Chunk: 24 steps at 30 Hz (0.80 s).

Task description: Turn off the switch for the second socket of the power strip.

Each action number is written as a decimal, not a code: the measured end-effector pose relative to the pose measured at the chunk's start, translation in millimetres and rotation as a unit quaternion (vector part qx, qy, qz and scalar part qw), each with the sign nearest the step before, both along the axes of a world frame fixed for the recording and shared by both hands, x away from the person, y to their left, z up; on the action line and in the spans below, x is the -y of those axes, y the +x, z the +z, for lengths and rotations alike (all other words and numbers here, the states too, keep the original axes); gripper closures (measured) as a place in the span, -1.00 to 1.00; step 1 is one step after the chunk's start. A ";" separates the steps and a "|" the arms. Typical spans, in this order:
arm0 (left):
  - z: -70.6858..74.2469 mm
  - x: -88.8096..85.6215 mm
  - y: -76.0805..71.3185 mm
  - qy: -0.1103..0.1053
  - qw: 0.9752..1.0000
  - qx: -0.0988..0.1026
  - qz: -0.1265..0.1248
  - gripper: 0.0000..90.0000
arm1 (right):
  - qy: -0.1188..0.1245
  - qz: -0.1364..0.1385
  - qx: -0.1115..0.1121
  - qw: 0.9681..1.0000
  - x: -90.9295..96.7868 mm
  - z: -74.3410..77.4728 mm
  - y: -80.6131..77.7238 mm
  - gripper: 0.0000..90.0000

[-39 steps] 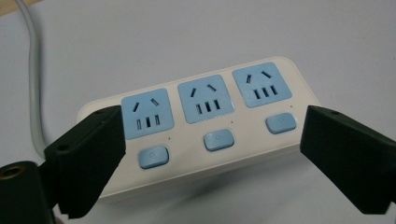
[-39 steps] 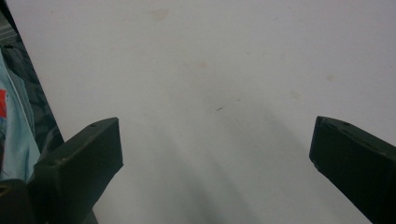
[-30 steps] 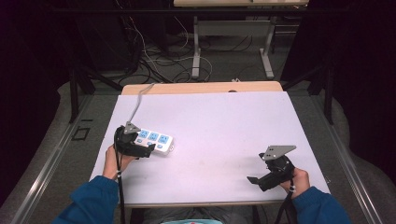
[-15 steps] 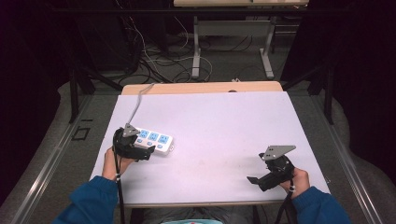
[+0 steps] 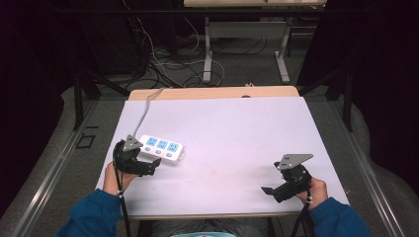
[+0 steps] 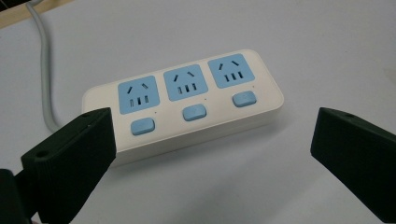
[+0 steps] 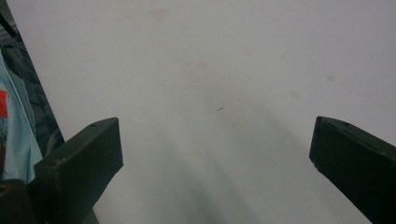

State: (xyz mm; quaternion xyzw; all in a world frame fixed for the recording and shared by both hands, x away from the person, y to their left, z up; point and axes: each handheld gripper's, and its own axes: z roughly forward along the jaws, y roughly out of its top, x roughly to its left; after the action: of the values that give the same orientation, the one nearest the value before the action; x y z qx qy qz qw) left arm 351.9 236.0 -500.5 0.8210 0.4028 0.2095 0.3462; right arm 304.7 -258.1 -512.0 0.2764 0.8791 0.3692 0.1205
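Observation:
A white power strip (image 5: 160,148) (image 6: 184,105) with three blue sockets and three blue switches lies flat on the left part of the white table (image 5: 237,133). Its grey cable (image 5: 143,116) (image 6: 44,70) runs off toward the table's far edge. My left gripper (image 5: 148,165) (image 6: 212,158) hovers just in front of the strip, open wide, with nothing between its jaws. My right gripper (image 5: 274,190) (image 7: 217,163) rests low over the bare table near the front right corner, also open and empty.
A wooden strip (image 5: 212,93) runs along the table's far edge. Beyond the table stand metal desk legs (image 5: 207,54) amid loose cables (image 5: 158,59) on the floor. In the right gripper view the table's near edge (image 7: 32,88) and a person's light blue clothing (image 7: 14,140) are at left.
My left gripper has edged slightly closer to the power strip. The right gripper has not moved.

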 end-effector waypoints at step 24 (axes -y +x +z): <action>-4.9 -7.4 -39.6 -0.001 1.000 -0.007 -0.018 -0.99 | 0.000 0.000 0.000 1.000 0.1 0.1 0.0 -0.96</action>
State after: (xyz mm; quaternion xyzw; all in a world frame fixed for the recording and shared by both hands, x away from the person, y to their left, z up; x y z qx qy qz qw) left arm 312.4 243.4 -505.4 0.8290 0.3908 0.1971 0.3481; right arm 304.7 -258.2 -511.9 0.2763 0.8789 0.3695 0.1209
